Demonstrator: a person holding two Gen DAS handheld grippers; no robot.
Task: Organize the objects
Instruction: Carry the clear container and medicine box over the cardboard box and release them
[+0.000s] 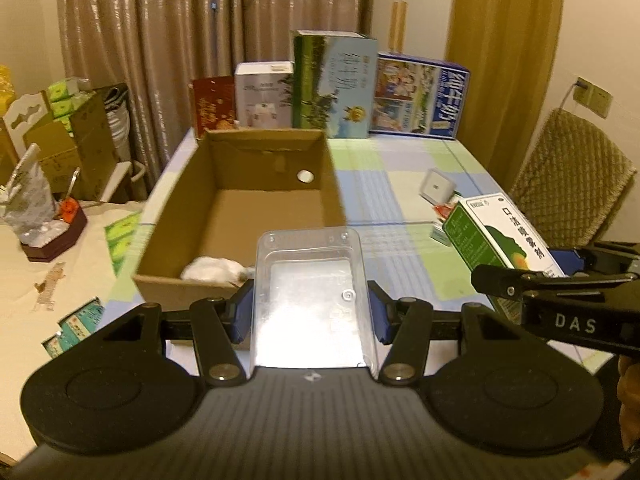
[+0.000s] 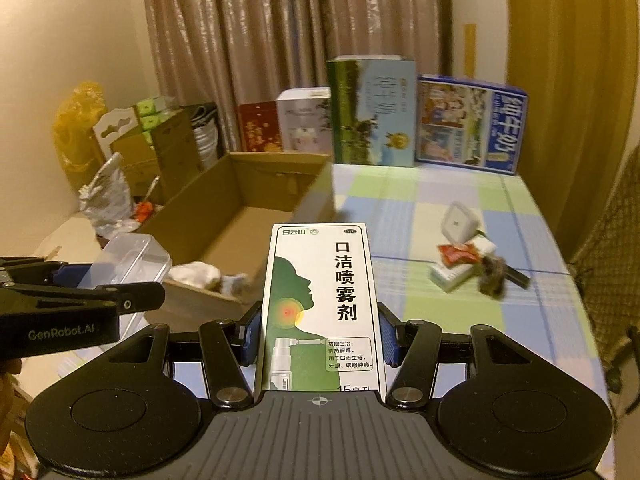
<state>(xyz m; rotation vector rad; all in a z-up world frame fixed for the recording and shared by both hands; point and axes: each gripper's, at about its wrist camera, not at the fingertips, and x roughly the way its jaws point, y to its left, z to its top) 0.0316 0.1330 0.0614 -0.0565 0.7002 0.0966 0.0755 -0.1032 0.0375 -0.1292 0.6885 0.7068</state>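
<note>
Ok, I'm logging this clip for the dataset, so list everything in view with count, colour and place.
cardboard box: one, brown, open, table's left side.
white wad: one, inside box, near corner.
clear plastic tray: one, transparent, in left gripper.
spray carton: one, white and green, in right gripper.
printed cartons: four, upright, table's far edge.
small clutter: several pieces, mixed colours, table's right side.
tablecloth: one, checked blue and green.
left gripper: black, blue pads.
right gripper: black, blue pads.
</note>
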